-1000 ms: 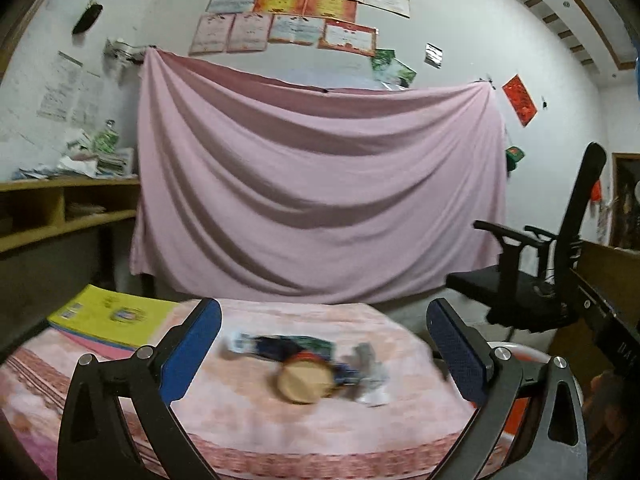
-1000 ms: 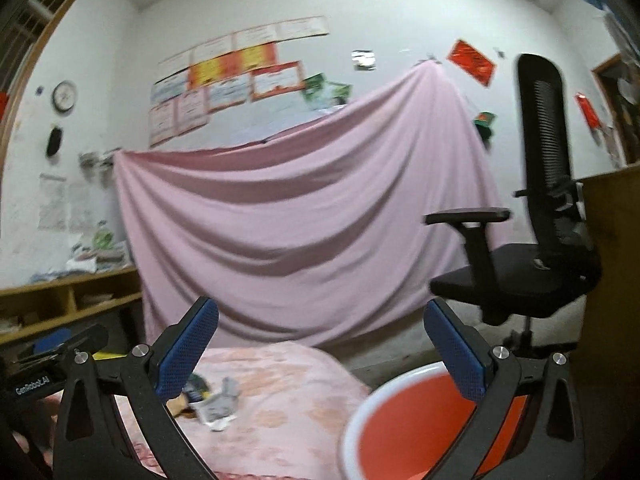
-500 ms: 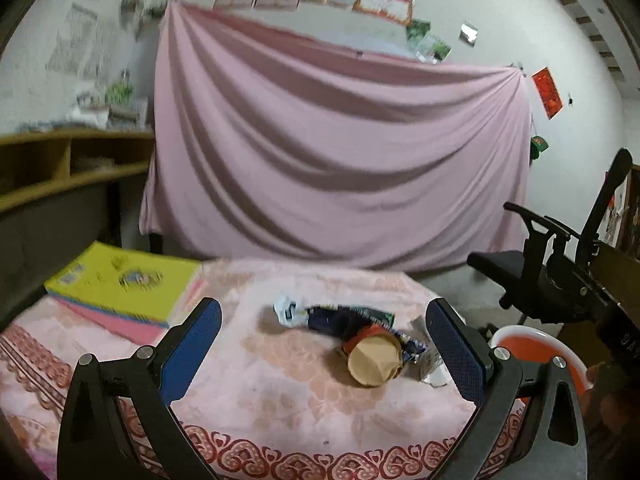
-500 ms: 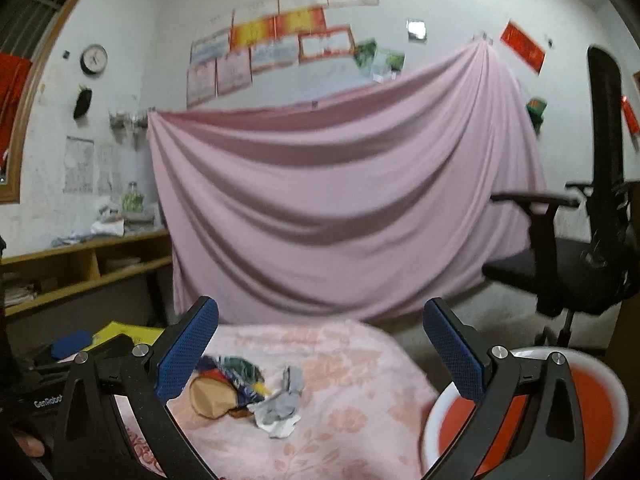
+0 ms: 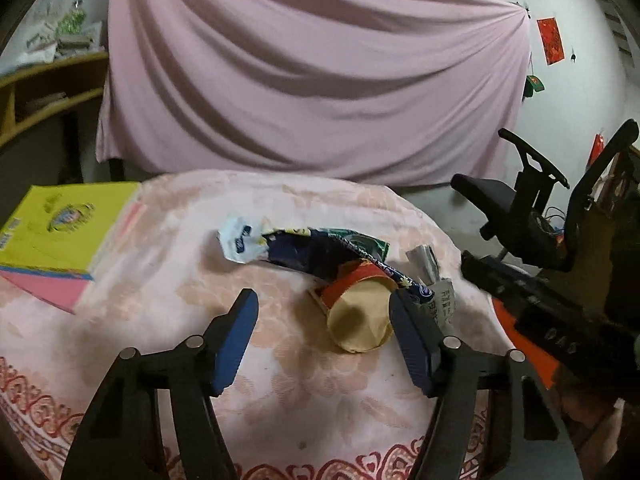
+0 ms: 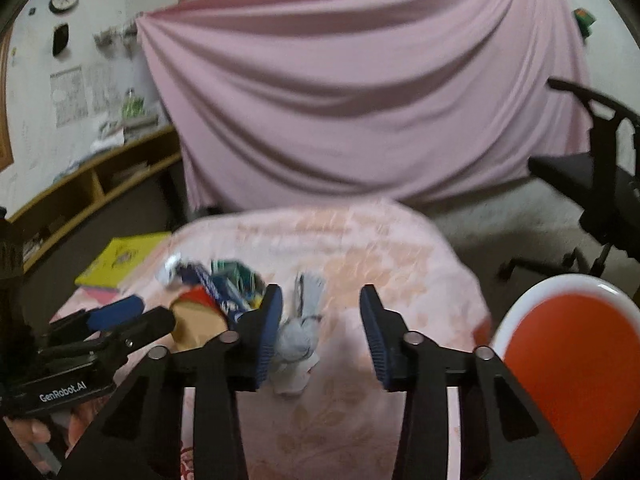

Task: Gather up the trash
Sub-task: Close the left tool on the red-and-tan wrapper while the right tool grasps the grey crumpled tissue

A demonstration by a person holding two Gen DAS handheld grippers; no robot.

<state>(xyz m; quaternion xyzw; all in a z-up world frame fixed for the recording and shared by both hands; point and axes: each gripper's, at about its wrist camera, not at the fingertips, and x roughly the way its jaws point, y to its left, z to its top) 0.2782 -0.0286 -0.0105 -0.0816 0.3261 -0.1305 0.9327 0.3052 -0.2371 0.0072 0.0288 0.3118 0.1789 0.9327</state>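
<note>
Both sets of fingers have just been closing, nothing pinched yet! The left gripper (image 5: 322, 330) stands half-narrowed, the tipped paper cup (image 5: 357, 312) just off its right-hand pad. The right gripper (image 6: 320, 330) is narrower, the crumpled grey wrapper (image 6: 298, 334) against one pad and the other clear. Since a second ago both have dropped onto the trash pile on the table (image 5: 280, 384). Red bin (image 6: 572, 364) waits beside: pickups look imminent.
</note>
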